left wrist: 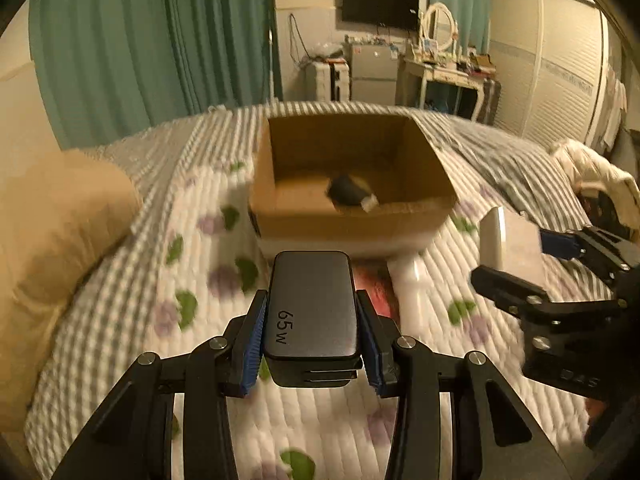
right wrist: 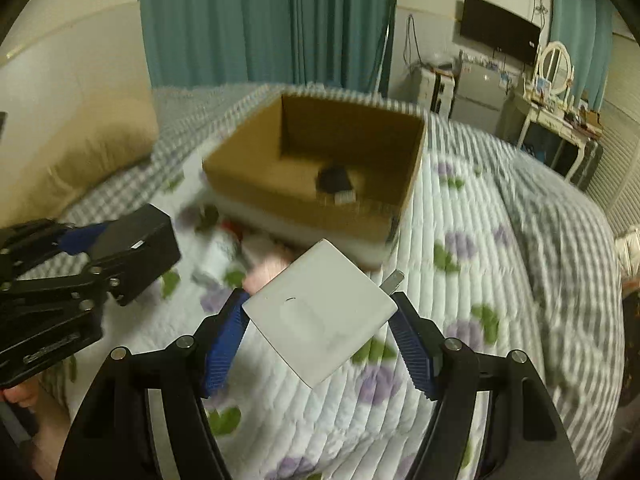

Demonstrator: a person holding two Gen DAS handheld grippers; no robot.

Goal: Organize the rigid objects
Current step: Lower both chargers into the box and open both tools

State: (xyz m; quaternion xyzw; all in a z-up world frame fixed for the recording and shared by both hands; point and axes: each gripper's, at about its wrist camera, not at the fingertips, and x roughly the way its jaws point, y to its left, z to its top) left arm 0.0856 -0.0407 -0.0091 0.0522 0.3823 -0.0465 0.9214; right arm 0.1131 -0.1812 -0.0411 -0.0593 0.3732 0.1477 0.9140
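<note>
My left gripper (left wrist: 312, 340) is clamped on the black 65W charger (left wrist: 311, 308), held above the quilt (left wrist: 120, 320). Cardboard box (left wrist: 344, 216) sits ahead on the bed, a dark object (left wrist: 350, 190) inside. My right gripper (right wrist: 320, 340) is clamped on the white charger (right wrist: 320, 312), near the box.

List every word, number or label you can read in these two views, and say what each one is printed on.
"65w": on the top face of the black charger clamped in the left gripper.
Embossed lettering on the body of the right gripper, seen in the left wrist view: too blurred to read.
White charger held in the right gripper: a faint mark on its face, no legible text.
Cardboard box: no readable print.
</note>
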